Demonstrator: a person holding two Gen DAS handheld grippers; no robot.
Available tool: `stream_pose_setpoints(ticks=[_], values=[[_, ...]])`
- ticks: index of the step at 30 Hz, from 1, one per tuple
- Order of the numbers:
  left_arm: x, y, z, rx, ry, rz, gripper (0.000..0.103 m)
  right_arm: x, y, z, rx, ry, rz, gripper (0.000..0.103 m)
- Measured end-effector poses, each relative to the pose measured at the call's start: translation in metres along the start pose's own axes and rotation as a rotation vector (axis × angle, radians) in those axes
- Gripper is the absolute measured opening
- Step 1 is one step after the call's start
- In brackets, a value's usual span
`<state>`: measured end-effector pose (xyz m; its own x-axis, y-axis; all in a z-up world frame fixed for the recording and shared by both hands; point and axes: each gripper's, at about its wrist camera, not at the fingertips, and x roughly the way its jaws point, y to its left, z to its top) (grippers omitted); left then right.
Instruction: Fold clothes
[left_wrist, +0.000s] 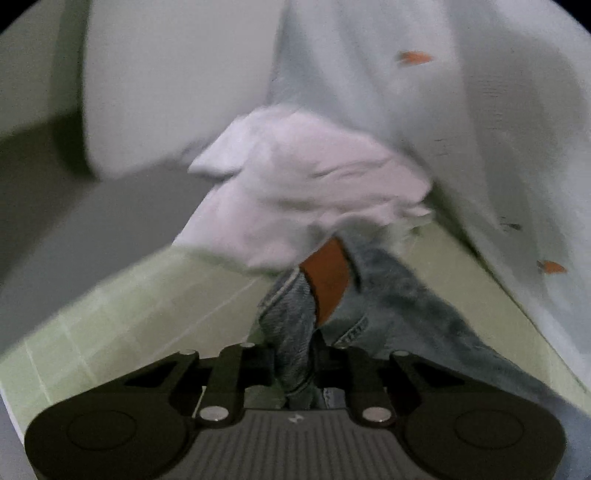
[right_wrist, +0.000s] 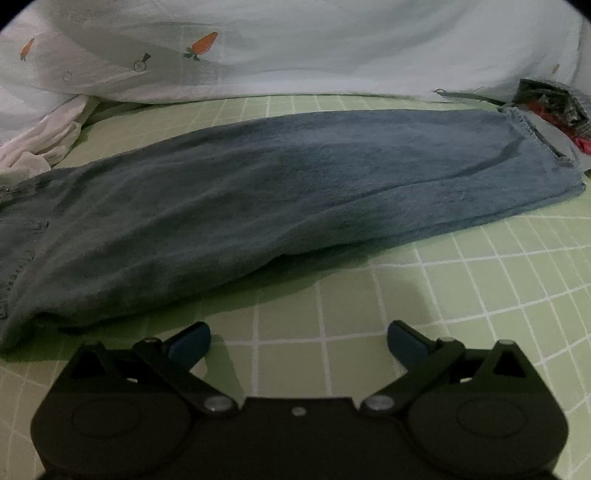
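Note:
Blue jeans (right_wrist: 258, 192) lie stretched across the green checked sheet (right_wrist: 461, 280), their legs running to the hem at the right. In the left wrist view my left gripper (left_wrist: 295, 369) is shut on the waist end of the jeans (left_wrist: 388, 295), where an orange-brown lining patch shows. That view is blurred. My right gripper (right_wrist: 297, 341) stands open just in front of the jeans' near edge, with nothing between its blue-padded fingers (right_wrist: 192, 341).
A crumpled white garment (left_wrist: 303, 184) lies past the waist end of the jeans; the white garment (right_wrist: 40, 140) also shows at the left. A pale quilt with carrot prints (right_wrist: 295, 48) borders the far side. Dark and red clothes (right_wrist: 554, 110) sit at the far right.

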<state>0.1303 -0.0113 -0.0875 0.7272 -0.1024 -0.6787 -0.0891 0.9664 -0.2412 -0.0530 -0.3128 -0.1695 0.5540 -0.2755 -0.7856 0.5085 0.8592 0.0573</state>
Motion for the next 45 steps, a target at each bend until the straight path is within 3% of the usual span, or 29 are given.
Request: stream_pose_setpoints(ticks=[10,15,18,19,20,22,24,25,26,28,30,33,35,37,40,42,45], values=[[-0.047,-0.115,-0.012,0.174,-0.141,-0.087,0.016,0.001,-0.056,0.019,0.027,-0.003,0.046,0.103],[-0.049,-0.190,-0.033,0.282,-0.143,-0.194,0.016,0.013,-0.087,0.030,0.043,-0.006,0.071,0.103],[-0.035,-0.233,-0.055,0.383,-0.041,-0.276,0.018,0.020,-0.100,0.038,0.050,-0.005,0.073,0.103],[-0.023,-0.244,-0.066,0.405,0.019,-0.310,0.024,0.022,-0.103,0.041,0.054,-0.006,0.074,0.103],[-0.010,-0.254,-0.077,0.427,0.085,-0.340,0.034,0.024,-0.107,0.044,0.057,-0.008,0.074,0.103],[0.020,-0.269,-0.097,0.475,0.300,-0.321,0.034,0.028,-0.113,0.050,0.061,-0.008,0.072,0.103],[0.019,-0.266,-0.103,0.473,0.355,-0.309,0.040,0.032,-0.113,0.058,0.057,0.001,0.064,0.103],[0.011,-0.258,-0.101,0.467,0.327,-0.332,0.053,0.030,-0.112,0.061,0.054,-0.009,0.058,0.103],[0.003,-0.249,-0.095,0.451,0.291,-0.337,0.073,0.027,-0.111,0.063,0.050,-0.023,0.052,0.103],[-0.013,-0.230,-0.084,0.418,0.219,-0.343,0.085,0.019,-0.099,0.070,0.044,-0.061,0.063,0.103],[-0.016,-0.208,-0.071,0.365,0.169,-0.281,0.085,0.011,-0.087,0.077,0.037,-0.101,0.077,0.103],[0.004,-0.181,-0.058,0.331,0.155,-0.123,0.085,-0.001,-0.068,0.087,0.027,-0.160,0.098,0.103],[0.022,-0.169,-0.055,0.355,0.179,-0.033,0.085,0.003,-0.047,0.094,0.029,-0.151,0.187,0.103],[0.032,-0.157,-0.057,0.367,0.213,-0.002,0.085,0.012,-0.024,0.097,0.033,-0.109,0.271,0.102],[0.046,-0.141,-0.061,0.364,0.267,0.017,0.085,0.032,0.014,0.098,0.036,-0.031,0.397,0.092],[0.049,-0.135,-0.063,0.362,0.289,-0.015,0.086,0.048,0.034,0.096,0.032,0.021,0.440,0.087],[0.055,-0.137,-0.060,0.423,0.291,-0.037,0.089,0.060,0.055,0.091,0.048,0.056,0.454,0.087]])
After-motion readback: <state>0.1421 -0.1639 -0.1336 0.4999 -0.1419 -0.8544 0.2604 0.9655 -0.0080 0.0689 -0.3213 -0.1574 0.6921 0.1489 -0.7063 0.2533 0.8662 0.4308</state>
